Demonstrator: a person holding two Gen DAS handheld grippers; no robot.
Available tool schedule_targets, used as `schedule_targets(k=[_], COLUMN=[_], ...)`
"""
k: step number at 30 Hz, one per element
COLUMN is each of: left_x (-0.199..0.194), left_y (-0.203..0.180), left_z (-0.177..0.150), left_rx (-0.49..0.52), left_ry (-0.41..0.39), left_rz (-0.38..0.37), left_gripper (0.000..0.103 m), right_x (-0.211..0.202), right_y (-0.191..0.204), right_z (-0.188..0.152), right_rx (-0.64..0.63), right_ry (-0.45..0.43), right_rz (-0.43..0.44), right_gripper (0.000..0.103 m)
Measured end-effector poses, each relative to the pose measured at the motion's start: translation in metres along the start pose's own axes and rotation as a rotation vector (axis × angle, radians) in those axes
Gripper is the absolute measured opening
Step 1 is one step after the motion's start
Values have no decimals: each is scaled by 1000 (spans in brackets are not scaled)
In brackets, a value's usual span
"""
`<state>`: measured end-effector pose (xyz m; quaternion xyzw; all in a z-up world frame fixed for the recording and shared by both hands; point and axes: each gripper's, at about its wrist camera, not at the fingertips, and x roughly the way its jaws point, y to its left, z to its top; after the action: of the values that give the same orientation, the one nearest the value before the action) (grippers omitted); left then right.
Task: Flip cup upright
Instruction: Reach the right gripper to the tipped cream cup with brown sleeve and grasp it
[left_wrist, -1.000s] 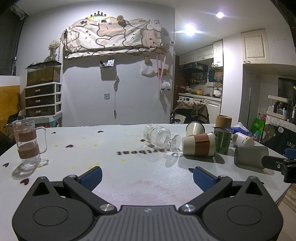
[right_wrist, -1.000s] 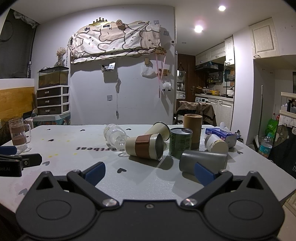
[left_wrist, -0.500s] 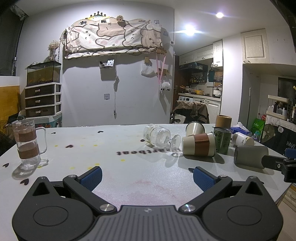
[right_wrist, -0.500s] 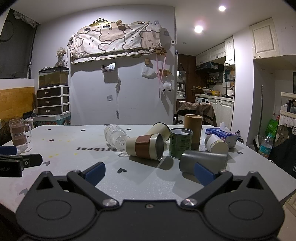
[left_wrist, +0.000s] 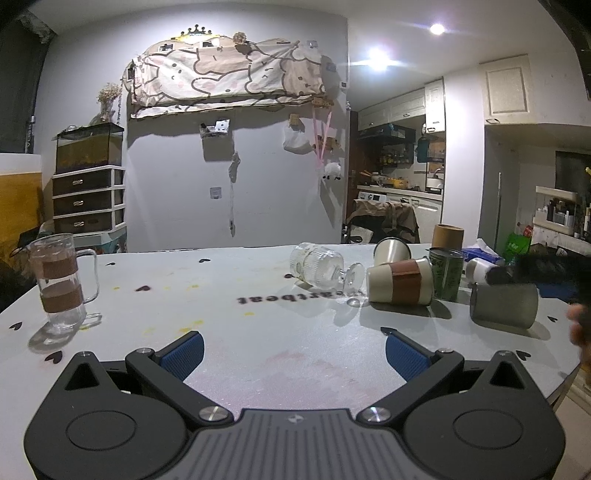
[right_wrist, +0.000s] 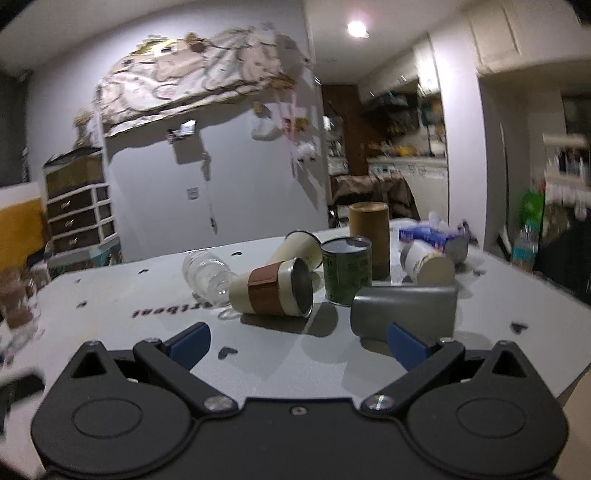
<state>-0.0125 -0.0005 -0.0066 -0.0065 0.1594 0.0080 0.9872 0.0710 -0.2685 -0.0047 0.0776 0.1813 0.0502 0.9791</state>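
Note:
A cream cup with a brown sleeve (right_wrist: 271, 292) lies on its side on the grey table (right_wrist: 147, 332), mouth toward the right; it also shows in the left wrist view (left_wrist: 400, 286). A grey cup (right_wrist: 404, 314) lies on its side nearer, just beyond my right gripper's right fingertip; it also shows in the left wrist view (left_wrist: 504, 310). My right gripper (right_wrist: 295, 345) is open and empty, tilted, above the table's near edge. My left gripper (left_wrist: 293, 354) is open and empty over the table's front.
A fallen clear glass (left_wrist: 321, 269), a second cream cup (right_wrist: 299, 249), a green can (right_wrist: 346, 275), a brown tube (right_wrist: 369, 236), a small white cup (right_wrist: 428, 264) and a tissue box (right_wrist: 430, 234) crowd the right half. A glass mug (left_wrist: 59, 282) stands at the left.
My right gripper has lifted, tilted and moved forward toward the fallen cups; its view is blurred. In the left wrist view it has shifted up at the right edge. The left gripper has not moved.

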Motion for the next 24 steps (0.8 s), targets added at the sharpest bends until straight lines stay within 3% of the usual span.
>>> schedule_targets(k=[8, 13, 21, 24], left_x=[-6, -11, -19, -21], left_y=[27, 49, 82, 92], left_z=[-6, -10, -21, -25], left_rx=[-49, -89, -135, -148], left_ry=[-12, -16, -4, 5], left_rz=[54, 88, 146, 169], left_gripper=[103, 103, 103, 103], right_x=[73, 124, 190, 208], right_y=[10, 22, 56, 63], right_z=[33, 44, 31, 21], right_rx=[198, 425, 710, 854], right_ry=[94, 189, 246, 229], right_rz=[6, -9, -159, -240], right_gripper=[103, 103, 99, 91])
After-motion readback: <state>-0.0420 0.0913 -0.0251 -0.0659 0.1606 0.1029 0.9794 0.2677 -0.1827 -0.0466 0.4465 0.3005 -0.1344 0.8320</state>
